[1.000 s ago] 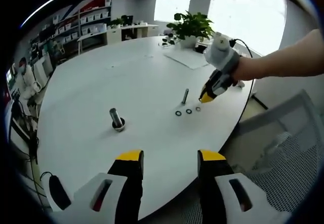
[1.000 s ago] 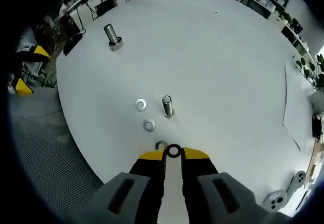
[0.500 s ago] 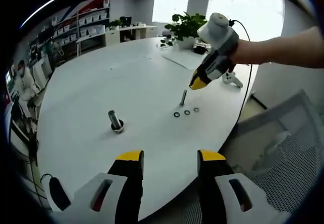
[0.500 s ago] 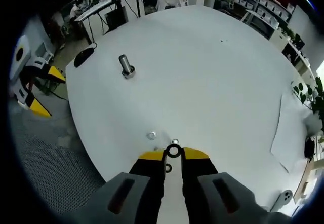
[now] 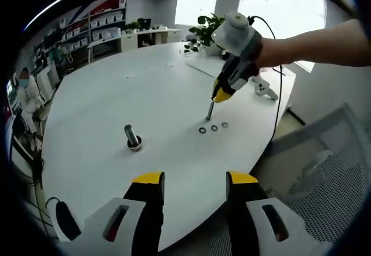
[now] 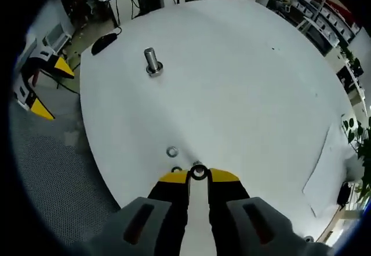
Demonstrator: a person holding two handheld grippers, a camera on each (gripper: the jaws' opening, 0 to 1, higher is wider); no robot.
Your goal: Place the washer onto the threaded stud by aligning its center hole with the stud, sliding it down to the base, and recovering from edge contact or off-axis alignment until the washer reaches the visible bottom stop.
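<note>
Left claw (image 5: 194,179) hangs off the worktop (image 5: 116,94) near edge, jaws parted, holding nothing; large bolt (image 5: 132,136) stands upright left of centre. Toward the right edge, thin stud (image 5: 210,110) stands upright with three loose washers (image 5: 214,128) in a row just beside it. Right claw (image 5: 221,95), jaws pinched on a washer (image 6: 198,172), hovers directly over the stud's top.

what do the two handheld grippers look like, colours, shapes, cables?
Left gripper: two black jaws capped with yellow tips, rising from light grey housings with dark oval slots. Right gripper: the same black jaws with yellow tips on grey housings. In the left gripper view, the right gripper has a pale rounded body and a thin black cable trailing off it. The person's forearm behind it is bare, with no sleeve.
</note>
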